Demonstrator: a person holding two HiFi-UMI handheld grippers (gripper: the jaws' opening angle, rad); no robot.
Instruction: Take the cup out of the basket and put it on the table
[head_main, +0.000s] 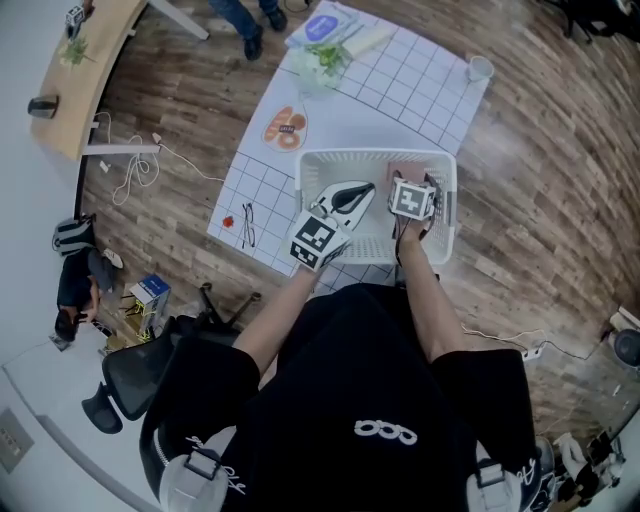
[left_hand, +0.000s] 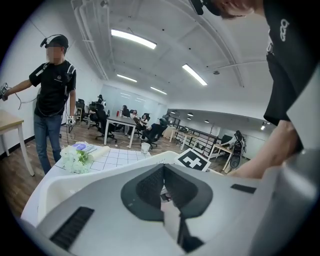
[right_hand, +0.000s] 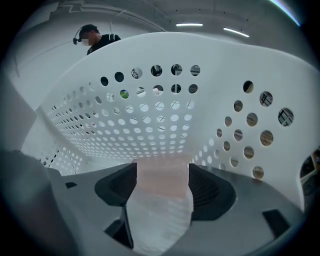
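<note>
A white perforated basket (head_main: 375, 157) stands on the gridded table near its front edge. Both grippers reach into it. My right gripper (right_hand: 162, 181) is deep in the basket's right half, close to the holed wall (right_hand: 150, 120). Its jaws stand wide, one on each side of a pale pink ribbed cup (right_hand: 161, 210) that fills the gap between the pads. From the head view the cup (head_main: 396, 174) shows as a pinkish patch just beyond the right gripper (head_main: 404, 186). My left gripper (head_main: 350, 197) hovers over the basket's left half, shut with nothing in it (left_hand: 162, 187).
Across the table cloth (head_main: 400, 80) lie a bunch of white flowers (head_main: 322, 60), a plate of food (head_main: 286, 130), a small white cup (head_main: 480, 68) at the far corner, and glasses (head_main: 248, 225) near the left edge. A person (left_hand: 52, 90) stands beyond the table's far end.
</note>
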